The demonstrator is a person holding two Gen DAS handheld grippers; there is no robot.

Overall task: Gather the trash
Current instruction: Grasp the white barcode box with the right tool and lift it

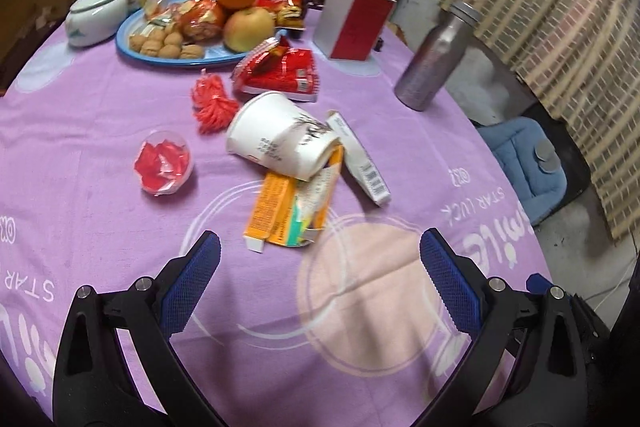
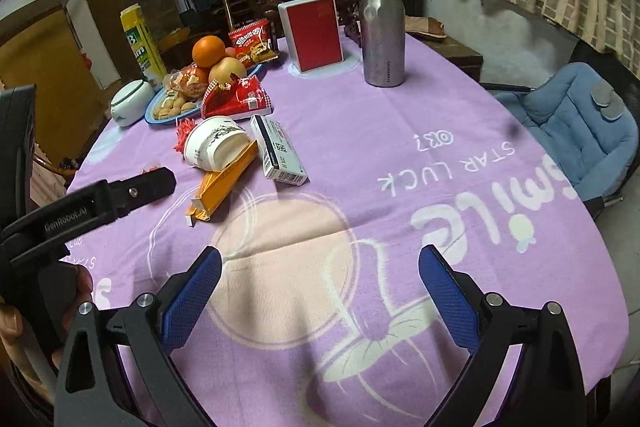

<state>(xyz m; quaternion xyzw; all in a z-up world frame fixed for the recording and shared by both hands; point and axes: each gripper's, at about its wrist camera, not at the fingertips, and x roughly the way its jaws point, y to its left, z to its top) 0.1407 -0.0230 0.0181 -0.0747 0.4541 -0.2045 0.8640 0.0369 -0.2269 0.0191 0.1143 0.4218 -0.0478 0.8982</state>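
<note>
Your left gripper (image 1: 320,263) and right gripper (image 2: 320,275) both hover with fingers spread wide and hold nothing, above the purple tablecloth (image 2: 400,155) printed "Smile" and "STAR LUCK". The trash sits mid-table: a tipped white paper cup (image 1: 280,137) rests on a torn orange carton (image 1: 290,209), touching a white barcoded box (image 1: 362,159). Red wrappers (image 1: 280,71) lie by the blue fruit plate (image 1: 132,45). Your left gripper's arm (image 2: 72,215) reads "GenRobot.AI".
</note>
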